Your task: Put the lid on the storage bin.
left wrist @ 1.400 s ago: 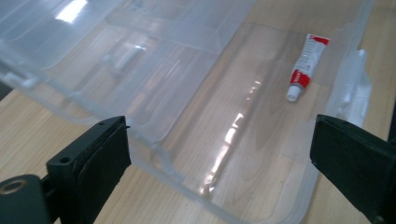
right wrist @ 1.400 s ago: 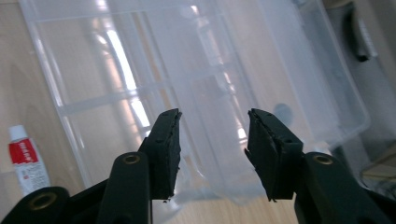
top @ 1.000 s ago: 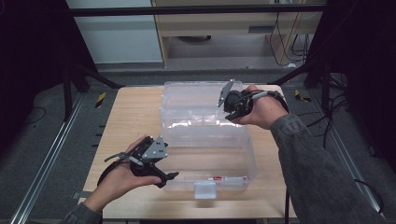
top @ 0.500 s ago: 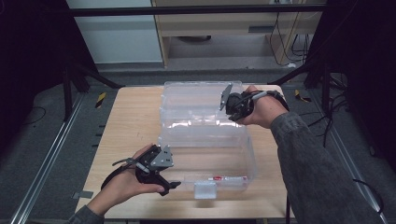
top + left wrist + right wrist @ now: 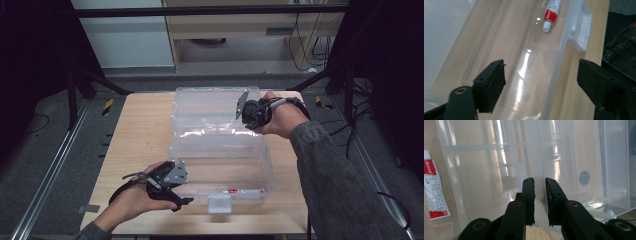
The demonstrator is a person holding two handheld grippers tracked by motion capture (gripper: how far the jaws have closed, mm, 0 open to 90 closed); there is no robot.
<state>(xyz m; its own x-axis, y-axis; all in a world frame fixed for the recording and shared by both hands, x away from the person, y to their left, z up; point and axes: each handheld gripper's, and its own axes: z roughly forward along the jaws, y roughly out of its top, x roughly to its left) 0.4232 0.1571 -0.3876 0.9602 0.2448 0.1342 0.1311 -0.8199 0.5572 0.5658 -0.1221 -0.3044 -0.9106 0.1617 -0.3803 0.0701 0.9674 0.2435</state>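
my right claw [image 5: 246, 111] is clamped on the edge of the clear lid [image 5: 210, 107], jaws close together with the thin plastic wall between them; lid stands open at the far side of the clear plastic box [image 5: 220, 167]. box sits mid-bench [image 5: 140, 130], its front latch [image 5: 220, 204] at the near edge. my left claw [image 5: 172, 187] is at the box's near left corner, jaws wide apart and holding nothing, one jaw over the box floor, the other outside the near wall over bare wood. red and white tube [image 5: 551, 13] lies flat on the box floor near the front wall, just beside the latch, white cap pointing left. my right hand [image 5: 280, 117] is over the far right of the bench.
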